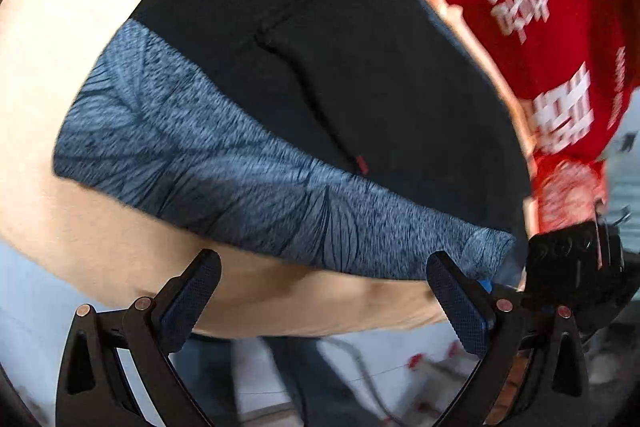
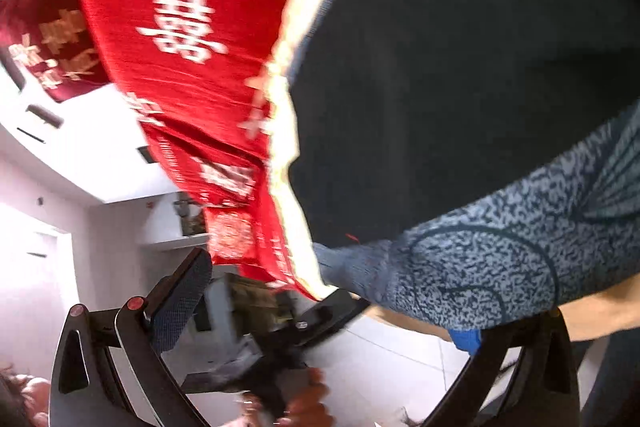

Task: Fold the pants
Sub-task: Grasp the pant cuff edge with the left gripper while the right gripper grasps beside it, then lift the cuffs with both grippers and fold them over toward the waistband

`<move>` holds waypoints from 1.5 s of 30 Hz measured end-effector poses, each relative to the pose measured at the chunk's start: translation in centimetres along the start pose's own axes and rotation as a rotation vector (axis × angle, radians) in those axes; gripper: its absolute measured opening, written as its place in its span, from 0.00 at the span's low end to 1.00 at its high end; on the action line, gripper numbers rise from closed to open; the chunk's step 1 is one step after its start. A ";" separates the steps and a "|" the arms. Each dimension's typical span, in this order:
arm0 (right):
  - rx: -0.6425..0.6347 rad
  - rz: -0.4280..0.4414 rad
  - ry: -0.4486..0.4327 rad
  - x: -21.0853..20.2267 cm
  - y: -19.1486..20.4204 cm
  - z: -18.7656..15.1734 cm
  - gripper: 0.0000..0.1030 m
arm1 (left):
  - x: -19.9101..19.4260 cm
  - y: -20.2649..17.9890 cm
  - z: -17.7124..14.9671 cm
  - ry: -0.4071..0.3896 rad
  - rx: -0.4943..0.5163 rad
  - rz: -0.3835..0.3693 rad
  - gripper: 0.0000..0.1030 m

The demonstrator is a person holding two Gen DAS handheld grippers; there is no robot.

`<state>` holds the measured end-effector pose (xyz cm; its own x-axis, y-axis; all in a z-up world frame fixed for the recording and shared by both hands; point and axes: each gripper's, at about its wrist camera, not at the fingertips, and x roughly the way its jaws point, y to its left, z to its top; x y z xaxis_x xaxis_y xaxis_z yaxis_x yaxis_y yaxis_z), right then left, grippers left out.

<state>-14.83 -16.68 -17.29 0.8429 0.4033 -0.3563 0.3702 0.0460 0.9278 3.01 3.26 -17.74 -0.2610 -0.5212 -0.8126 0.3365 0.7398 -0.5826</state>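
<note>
Black pants (image 1: 320, 47) with a blue-grey patterned band (image 1: 208, 155) lie flat on a tan table (image 1: 100, 235). My left gripper (image 1: 326, 287) is open at the table's near edge, just short of the band, with nothing between its fingers. The band's right end lies close to its right finger (image 1: 456, 299). In the right wrist view the pants (image 2: 460, 87) and the band (image 2: 500, 267) fill the right side. My right gripper (image 2: 332, 295) is open too. The band's end drapes over its right finger, so only a blue pad (image 2: 466, 341) shows. Both views are motion-blurred.
A red cloth with white characters (image 1: 540, 7) (image 2: 180, 27) lies beyond the pants. The other gripper's black body (image 1: 576, 259) sits at the band's right end. A hand (image 2: 304, 403) shows low in the right wrist view. White floor and walls (image 2: 60, 227) lie past the table.
</note>
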 end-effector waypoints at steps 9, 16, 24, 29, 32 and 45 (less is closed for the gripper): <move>-0.024 -0.031 0.020 -1.0 -0.1 0.2 1.00 | 0.0 0.5 3.7 -0.102 -0.135 -0.007 0.82; 0.148 -0.080 -0.092 -5.1 -6.6 -0.2 0.68 | -0.7 1.0 4.3 -0.054 -0.054 0.059 0.37; 0.194 -0.044 -0.148 -8.9 -5.4 -0.3 0.12 | -3.1 -1.4 4.3 -0.052 0.032 0.086 0.29; -0.026 -0.232 -0.086 -10.1 2.1 1.9 0.12 | -6.1 -5.1 6.0 -0.094 0.100 0.100 0.29; -0.124 -0.286 -0.046 -10.3 5.2 5.1 0.12 | -7.1 -7.5 7.9 -0.119 0.144 0.117 0.29; -0.221 -0.449 0.199 -1.8 7.1 26.7 0.15 | 0.1 -13.4 24.0 -0.186 0.171 0.280 0.29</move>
<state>-3.27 -41.51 -12.99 0.5220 0.4643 -0.7155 0.5684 0.4362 0.6976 20.21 -16.96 -10.42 0.0261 -0.3887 -0.9210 0.5217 0.7912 -0.3192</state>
